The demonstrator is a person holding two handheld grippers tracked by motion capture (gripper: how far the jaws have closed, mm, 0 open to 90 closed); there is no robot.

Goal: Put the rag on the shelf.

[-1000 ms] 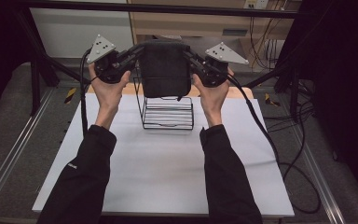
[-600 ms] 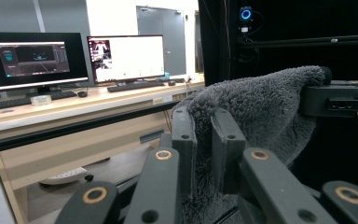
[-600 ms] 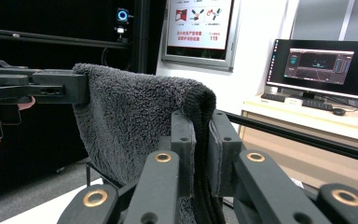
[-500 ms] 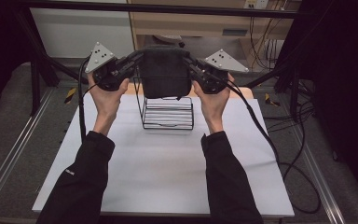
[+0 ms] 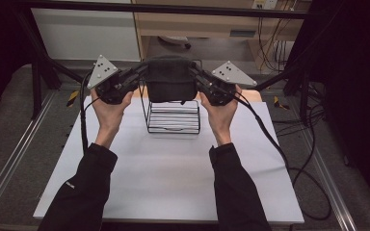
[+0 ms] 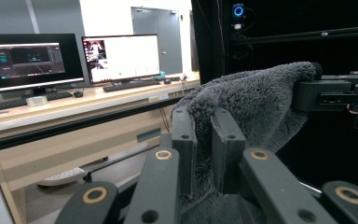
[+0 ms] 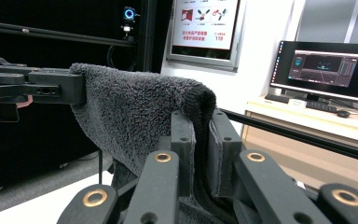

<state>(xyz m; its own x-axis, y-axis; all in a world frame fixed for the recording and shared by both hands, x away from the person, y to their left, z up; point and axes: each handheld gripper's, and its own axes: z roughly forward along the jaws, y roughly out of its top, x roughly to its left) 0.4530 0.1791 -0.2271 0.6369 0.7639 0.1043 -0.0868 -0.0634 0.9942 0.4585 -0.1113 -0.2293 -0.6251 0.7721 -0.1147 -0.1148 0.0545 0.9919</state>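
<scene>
- High view: above my side, looking forward and down on the tabletop (image 5: 173, 183).
- Each claw view: close along my jaws, level; both share the dark towel (image 6: 256, 107).

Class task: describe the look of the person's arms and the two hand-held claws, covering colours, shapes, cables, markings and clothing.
Both arms wear black long sleeves. The left claw and right claw are black, each topped by a grey three-cornered plate dotted with small marks. A black cable trails from each. Close up, the flat black fingers hang on linkage bars with brass-coloured pivot rings.
</scene>
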